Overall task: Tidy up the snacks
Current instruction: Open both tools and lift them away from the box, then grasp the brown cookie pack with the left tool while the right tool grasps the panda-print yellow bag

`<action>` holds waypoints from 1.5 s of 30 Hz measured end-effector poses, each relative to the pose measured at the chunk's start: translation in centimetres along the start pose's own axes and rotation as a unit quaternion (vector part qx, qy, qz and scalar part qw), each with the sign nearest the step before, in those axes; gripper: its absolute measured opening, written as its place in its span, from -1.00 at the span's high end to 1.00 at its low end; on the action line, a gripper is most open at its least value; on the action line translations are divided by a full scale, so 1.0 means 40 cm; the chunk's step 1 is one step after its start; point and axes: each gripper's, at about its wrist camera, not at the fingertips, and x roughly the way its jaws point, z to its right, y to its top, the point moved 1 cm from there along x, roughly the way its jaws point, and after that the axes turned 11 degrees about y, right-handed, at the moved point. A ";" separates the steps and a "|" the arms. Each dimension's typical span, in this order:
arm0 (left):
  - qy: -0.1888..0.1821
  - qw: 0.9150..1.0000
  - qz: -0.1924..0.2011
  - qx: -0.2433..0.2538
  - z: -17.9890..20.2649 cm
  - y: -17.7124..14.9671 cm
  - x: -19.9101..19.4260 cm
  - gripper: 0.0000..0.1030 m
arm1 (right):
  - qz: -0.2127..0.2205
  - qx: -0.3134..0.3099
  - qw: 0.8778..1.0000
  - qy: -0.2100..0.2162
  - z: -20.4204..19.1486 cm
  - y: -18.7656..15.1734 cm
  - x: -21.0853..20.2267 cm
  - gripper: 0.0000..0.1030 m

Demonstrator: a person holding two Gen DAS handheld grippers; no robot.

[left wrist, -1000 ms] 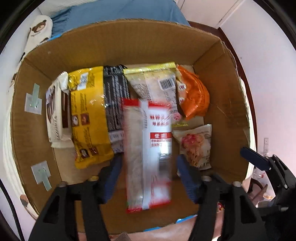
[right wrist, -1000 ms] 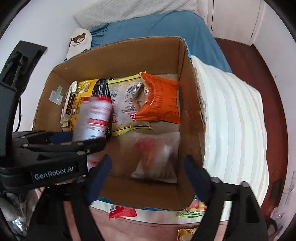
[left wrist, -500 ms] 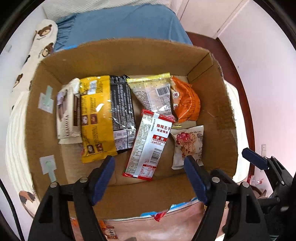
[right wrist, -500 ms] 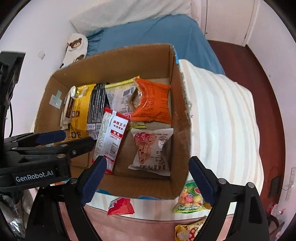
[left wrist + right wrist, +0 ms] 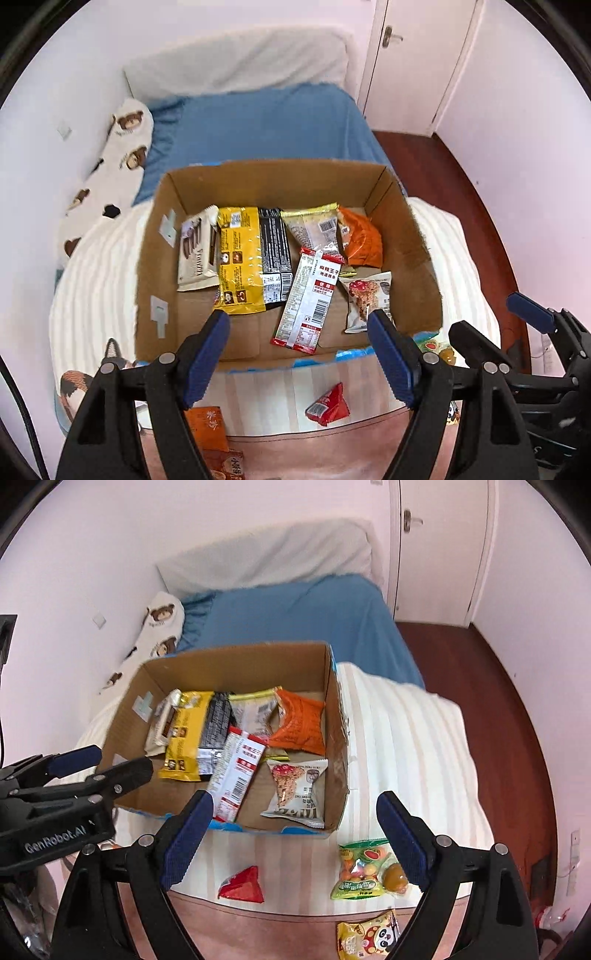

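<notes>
An open cardboard box (image 5: 413, 236) (image 5: 334, 738) sits on the striped bedding and holds several snack packs. A red-and-white pack (image 5: 308, 299) (image 5: 236, 771) lies in its middle, between a yellow pack (image 5: 240, 269) and a white cookie pack (image 5: 367, 299) (image 5: 295, 790). An orange bag (image 5: 360, 238) lies at the back right. My left gripper (image 5: 299, 354) (image 5: 99, 762) is open and empty above the box's near wall. My right gripper (image 5: 291, 834) is open and empty in front of the box. A small red packet (image 5: 327, 404) (image 5: 242, 884) lies on the bed in front.
A green candy bag (image 5: 364, 867) and a yellow panda pack (image 5: 369, 938) lie right of the red packet. An orange pack (image 5: 208, 430) lies at the near left. A blue sheet (image 5: 266, 125), a bear-print pillow (image 5: 110, 177) and a door (image 5: 439, 546) lie behind.
The red-and-white pack left my left gripper and now lies in the box. Both grippers have pulled back and up from the box, bringing the loose snacks in front into view.
</notes>
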 end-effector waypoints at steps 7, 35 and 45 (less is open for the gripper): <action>0.012 0.999 0.050 -0.012 -0.018 -0.055 -0.102 -0.47 | 0.047 -0.004 0.999 0.008 -0.036 -0.043 -0.116 -0.79; 0.033 0.979 -0.173 -0.104 -0.092 -0.515 0.177 -0.91 | -0.117 0.359 0.926 0.017 0.402 -0.552 0.129 -0.79; 0.059 0.964 -0.216 -0.144 -0.178 -0.611 0.222 -0.91 | -0.139 0.340 0.929 -0.050 0.396 -0.570 0.270 -0.41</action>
